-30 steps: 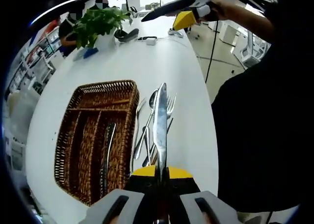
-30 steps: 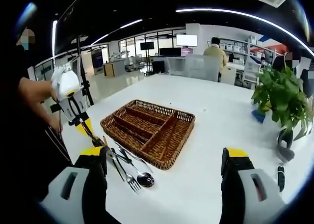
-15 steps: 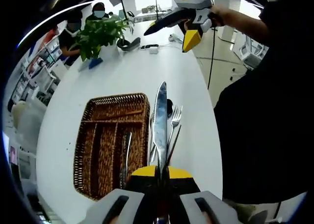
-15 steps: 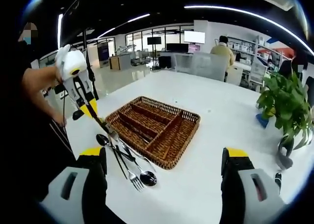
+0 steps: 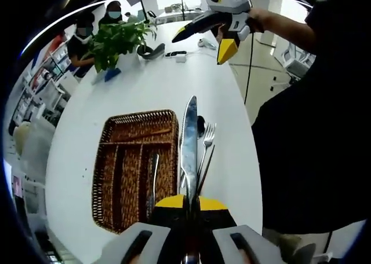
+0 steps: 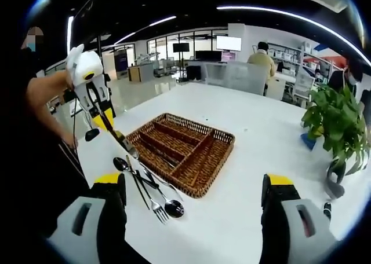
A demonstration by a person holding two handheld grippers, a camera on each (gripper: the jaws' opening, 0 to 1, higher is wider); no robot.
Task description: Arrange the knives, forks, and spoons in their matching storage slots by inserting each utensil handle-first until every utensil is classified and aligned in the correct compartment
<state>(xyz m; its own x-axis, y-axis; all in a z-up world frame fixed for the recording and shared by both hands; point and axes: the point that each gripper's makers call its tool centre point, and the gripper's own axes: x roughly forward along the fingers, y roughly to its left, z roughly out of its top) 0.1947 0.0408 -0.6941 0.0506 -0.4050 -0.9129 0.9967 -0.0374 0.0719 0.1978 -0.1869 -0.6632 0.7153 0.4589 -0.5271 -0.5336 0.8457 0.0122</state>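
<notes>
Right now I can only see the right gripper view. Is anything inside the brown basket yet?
Observer: Yes. The left gripper view looks down into the wicker cutlery tray, and one silver utensil lies in the long slot nearest the loose cutlery.
Operator: What's the other gripper holding? It looks tiny from here.
Observer: The left gripper is shut on a table knife, gripped by the handle, with the blade pointing straight out ahead of the jaws.
</notes>
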